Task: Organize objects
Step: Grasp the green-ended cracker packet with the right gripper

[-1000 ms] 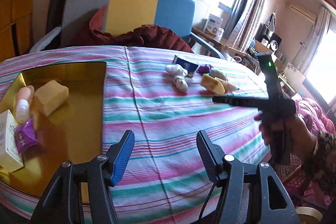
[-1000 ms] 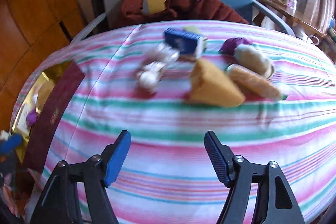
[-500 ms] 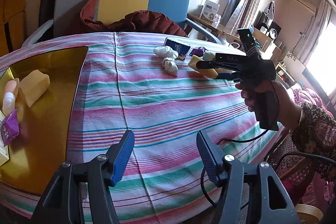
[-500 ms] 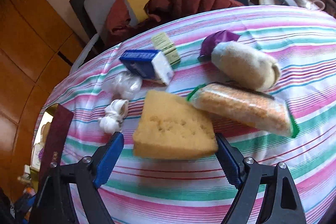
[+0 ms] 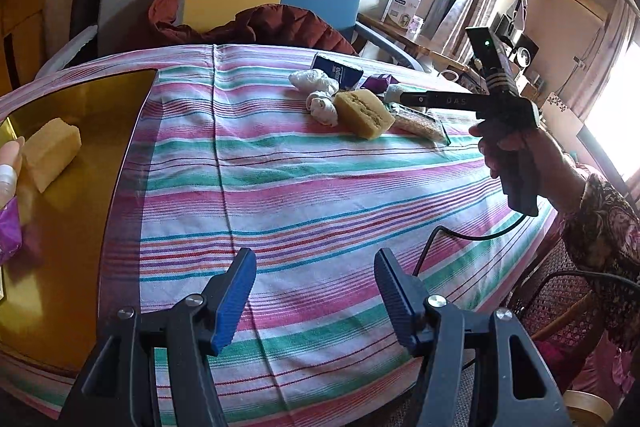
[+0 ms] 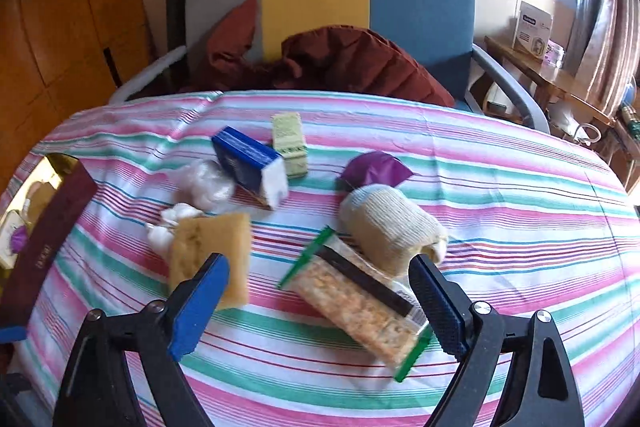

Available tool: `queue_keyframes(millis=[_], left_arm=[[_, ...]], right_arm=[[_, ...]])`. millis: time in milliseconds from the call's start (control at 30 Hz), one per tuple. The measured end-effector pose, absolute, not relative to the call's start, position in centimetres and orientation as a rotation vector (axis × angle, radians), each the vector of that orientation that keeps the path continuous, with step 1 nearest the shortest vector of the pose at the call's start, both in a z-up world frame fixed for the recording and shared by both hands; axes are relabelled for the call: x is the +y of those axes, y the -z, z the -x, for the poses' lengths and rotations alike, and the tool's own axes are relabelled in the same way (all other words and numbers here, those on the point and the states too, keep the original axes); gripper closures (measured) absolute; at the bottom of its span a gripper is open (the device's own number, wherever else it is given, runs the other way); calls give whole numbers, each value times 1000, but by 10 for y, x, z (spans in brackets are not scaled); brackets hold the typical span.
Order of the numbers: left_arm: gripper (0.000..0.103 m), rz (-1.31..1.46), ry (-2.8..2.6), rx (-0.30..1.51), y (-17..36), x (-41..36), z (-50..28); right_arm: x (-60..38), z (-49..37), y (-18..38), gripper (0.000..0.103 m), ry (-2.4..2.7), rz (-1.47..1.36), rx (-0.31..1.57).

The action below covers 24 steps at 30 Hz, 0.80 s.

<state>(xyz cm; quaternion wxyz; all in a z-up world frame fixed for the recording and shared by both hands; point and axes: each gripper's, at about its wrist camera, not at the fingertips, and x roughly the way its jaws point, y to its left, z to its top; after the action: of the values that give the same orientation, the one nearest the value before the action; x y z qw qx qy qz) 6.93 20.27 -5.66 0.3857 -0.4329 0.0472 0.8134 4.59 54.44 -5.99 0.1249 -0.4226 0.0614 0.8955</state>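
My right gripper [image 6: 320, 291] hangs low over a pile on the striped tablecloth [image 6: 500, 195]. Its jaws are opening, and a clear snack packet with green ends [image 6: 356, 301] lies between them, untouched by the pads. A yellow sponge [image 6: 212, 251] sits by the left finger and a rolled cream cloth [image 6: 388, 227] by the right one. Behind these lie a purple pouch [image 6: 372, 169], a blue box [image 6: 248, 163], a pale green box [image 6: 289, 143] and white wrapped lumps [image 6: 204, 181]. My left gripper [image 5: 316, 279] is open and empty above bare cloth, beside the gold tray [image 5: 100, 147].
The gold tray holds another sponge [image 5: 50, 151] and a purple pouch [image 5: 8, 231]; its maroon wall [image 6: 44, 239] rises at the left. A chair with a dark red jacket [image 6: 340, 63] stands behind the table. A hand [image 5: 508, 155] and patterned sleeve hold the right gripper at the table's right edge.
The right gripper came in over the pile, then shifted right from the sponge to the snack packet while its jaws widened. The left gripper drifted slightly; its jaws kept the same gap.
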Motion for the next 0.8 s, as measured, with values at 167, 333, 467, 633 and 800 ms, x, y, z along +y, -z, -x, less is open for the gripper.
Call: queue_keyframes(millis=[167,333,467,633,800], left_arm=[[41,1109,-2083,115,57,201,-68],[41,1134,-2075,103,61,203,-64],[41,1141,-2076,97,61,205,-62],[41,1164,-2059,78,61,214,-55],[41,1188,-2028,67,61,236,-45]], right_arm=[[570,-40,84,14,-2553,1344,285],[570,-40,91,23,-2508,1444,417],[555,-41,79,26,-2575,1421,436],[550,-31,94,37,-2494,1478,312],[557,-37,89,57,-2429,1508,373]])
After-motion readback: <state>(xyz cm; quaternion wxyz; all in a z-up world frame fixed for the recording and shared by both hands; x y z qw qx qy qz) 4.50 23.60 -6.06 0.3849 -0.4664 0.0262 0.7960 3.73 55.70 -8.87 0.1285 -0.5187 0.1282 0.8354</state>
